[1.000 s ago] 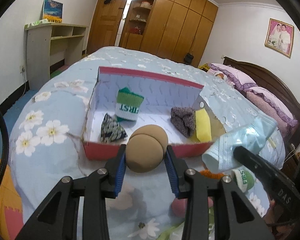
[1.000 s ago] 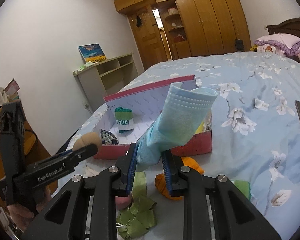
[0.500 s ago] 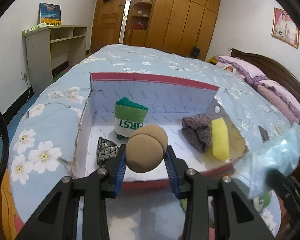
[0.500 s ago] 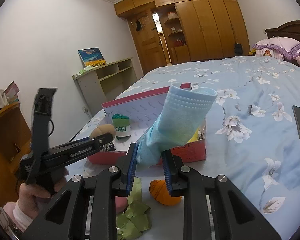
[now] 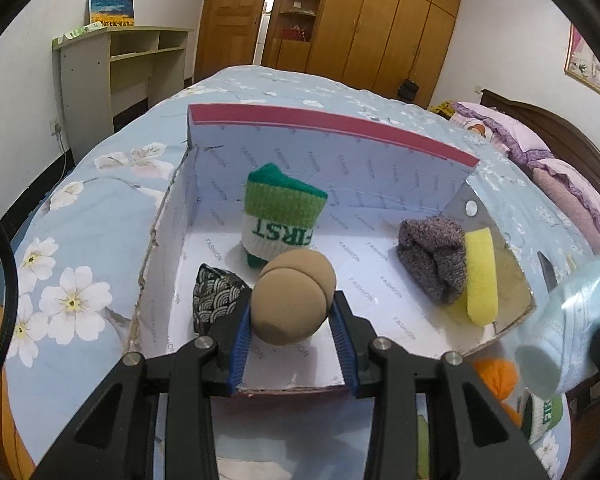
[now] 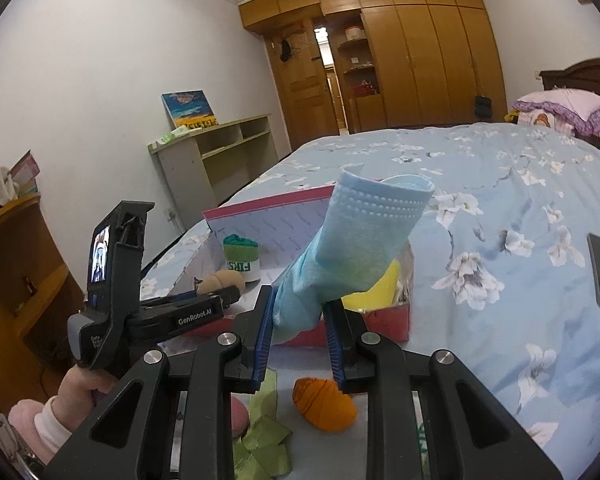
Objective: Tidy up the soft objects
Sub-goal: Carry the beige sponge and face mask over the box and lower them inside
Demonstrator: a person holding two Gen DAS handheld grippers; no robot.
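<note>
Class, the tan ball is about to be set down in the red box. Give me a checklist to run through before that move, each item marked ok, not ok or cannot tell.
1. Left gripper grips the tan ball on both sides: ok.
2. Ball is over the red box, past its near wall: ok.
3. Bare floor below, between the patterned pouch and grey sock roll: ok.
4. Ball clear of the green FIRST sock: cannot tell; they overlap in view.
5. Right gripper, holding the blue sock, out of the way: ok.
6. Height above the floor: cannot tell.
</note>
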